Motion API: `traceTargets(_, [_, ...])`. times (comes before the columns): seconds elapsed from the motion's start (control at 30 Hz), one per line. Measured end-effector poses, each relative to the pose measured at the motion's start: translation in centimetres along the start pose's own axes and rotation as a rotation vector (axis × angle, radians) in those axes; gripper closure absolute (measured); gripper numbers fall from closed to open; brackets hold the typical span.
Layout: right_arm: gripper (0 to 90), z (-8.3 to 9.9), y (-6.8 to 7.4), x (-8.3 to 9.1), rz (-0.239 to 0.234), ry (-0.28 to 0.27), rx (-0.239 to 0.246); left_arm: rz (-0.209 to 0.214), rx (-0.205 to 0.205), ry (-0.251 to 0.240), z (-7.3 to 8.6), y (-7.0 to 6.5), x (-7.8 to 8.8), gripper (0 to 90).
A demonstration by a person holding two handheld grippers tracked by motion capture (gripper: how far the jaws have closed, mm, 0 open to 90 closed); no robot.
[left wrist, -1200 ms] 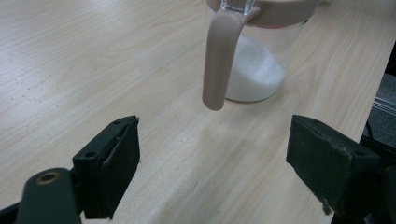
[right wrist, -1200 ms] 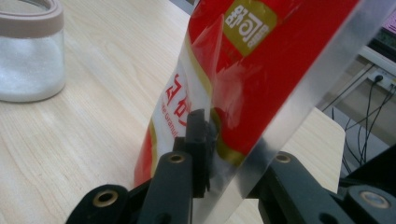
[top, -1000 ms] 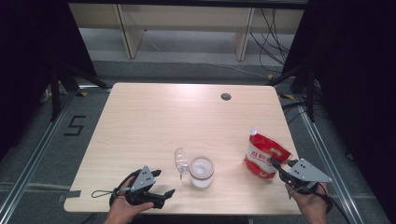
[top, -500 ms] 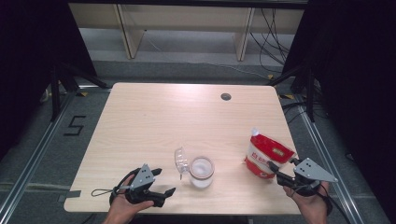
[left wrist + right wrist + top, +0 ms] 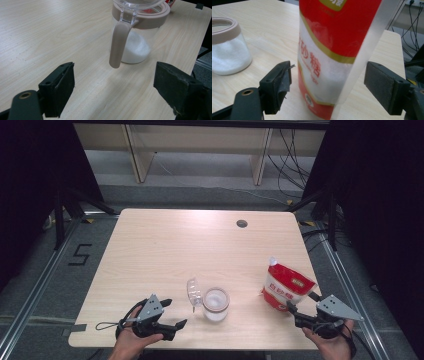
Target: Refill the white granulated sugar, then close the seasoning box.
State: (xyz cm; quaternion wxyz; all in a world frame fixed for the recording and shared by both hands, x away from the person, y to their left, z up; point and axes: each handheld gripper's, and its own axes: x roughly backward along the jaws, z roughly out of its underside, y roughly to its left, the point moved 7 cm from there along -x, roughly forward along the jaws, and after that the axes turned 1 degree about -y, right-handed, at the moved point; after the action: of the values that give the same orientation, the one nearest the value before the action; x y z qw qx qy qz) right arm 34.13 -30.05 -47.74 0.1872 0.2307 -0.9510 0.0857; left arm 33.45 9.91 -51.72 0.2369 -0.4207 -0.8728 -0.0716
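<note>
Red-white sugar bag [image 5: 286, 288] upright, gold trim.

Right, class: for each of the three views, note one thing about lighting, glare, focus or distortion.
High view: the table is evenly lit and the surroundings fall into darkness. Left gripper view: sharp wood grain, with soft shadows under the jar and its hanging lid. Right gripper view: the sugar bag looms close, its print soft and its top cropped off.
</note>
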Motion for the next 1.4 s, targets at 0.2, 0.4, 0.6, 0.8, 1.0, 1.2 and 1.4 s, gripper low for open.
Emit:
traceTargets(0.2, [20.0, 0.3, 0.1, 0.5, 0.025, -0.005, -0.018, -0.007, -0.010, 0.008, 0.0, 0.2, 0.2, 16.7])
traceTargets(0.4, [19.9, 1.0, 0.4, 1.0, 0.033, 0.027, -0.032, -0.007, 0.001, 0.006, -0.1, 0.1, 0.2, 16.7])
traceTargets(0.6, [20.1, 1.4, 0.9, 1.5, 0.039, 0.042, -0.034, -0.006, 0.007, -0.001, -0.1, 0.1, 0.3, 16.8])
traceTargets(0.8, [20.7, 1.7, 1.3, 2.0, 0.043, 0.051, -0.026, -0.011, -0.006, 0.001, -0.2, 0.1, 0.4, 16.7])
traceTargets(1.0, [20.8, 2.0, 1.4, 2.0, 0.040, 0.058, -0.033, -0.011, 0.007, -0.003, -0.4, 0.0, 0.5, 16.8])
traceTargets(1.2, [21.0, 2.3, 1.5, 1.8, 0.037, 0.069, -0.028, -0.008, -0.006, 0.000, -0.6, 0.0, 0.6, 16.9])
traceTargets(1.4, [21.2, 2.5, 1.4, 1.9, 0.047, 0.083, -0.043, -0.015, 0.015, -0.014, -0.9, 0.0, 0.7, 23.5])
